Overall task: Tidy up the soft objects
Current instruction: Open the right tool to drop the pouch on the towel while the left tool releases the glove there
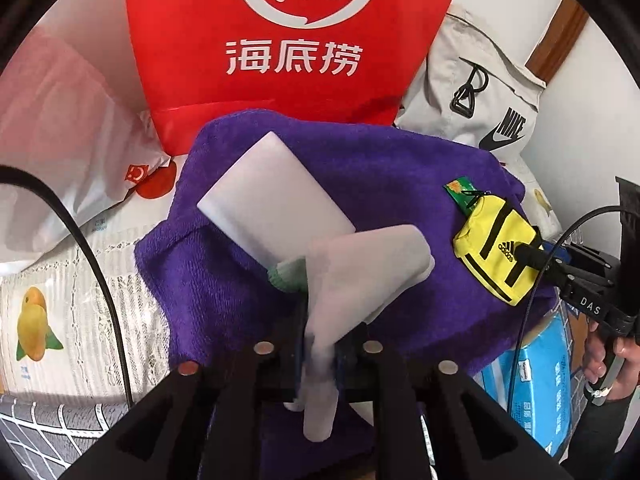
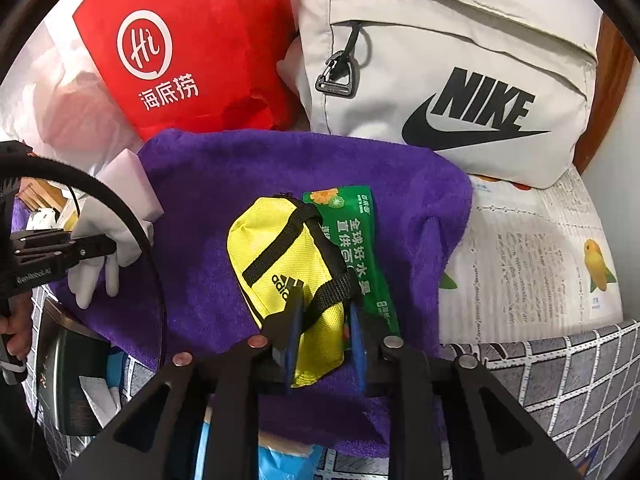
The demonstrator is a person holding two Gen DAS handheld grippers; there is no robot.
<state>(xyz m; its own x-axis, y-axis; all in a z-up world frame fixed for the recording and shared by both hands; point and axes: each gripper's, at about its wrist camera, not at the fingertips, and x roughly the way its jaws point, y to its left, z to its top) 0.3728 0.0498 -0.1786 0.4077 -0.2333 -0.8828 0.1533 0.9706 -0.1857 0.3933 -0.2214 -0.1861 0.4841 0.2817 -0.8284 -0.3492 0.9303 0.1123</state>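
A purple towel [image 1: 360, 168] [image 2: 208, 184] lies spread over the pile. On it rest a white foam block [image 1: 276, 196] [image 2: 128, 184] and a white glove [image 1: 352, 272] [image 2: 88, 284]. My left gripper [image 1: 320, 344] [image 2: 96, 248] is shut on the glove's lower end. A yellow Adidas pouch [image 1: 492, 248] [image 2: 272, 240] lies on the towel's right part, partly over a green sachet [image 1: 460, 190] [image 2: 360, 240]. My right gripper [image 2: 325, 304] [image 1: 524, 254] straddles the pouch's near end. Its blue pads [image 2: 356, 336] stand apart, and the right one is just clear of the fabric.
Behind the towel stand a red paper bag [image 1: 280, 40] [image 2: 192, 40] and a pale Nike bag [image 1: 480, 92] [image 2: 440, 60]. A white plastic bag [image 1: 60, 120] lies at left and a blue box [image 1: 532, 380] under the towel's right edge. A mango-print cloth [image 2: 540, 248] covers the surface.
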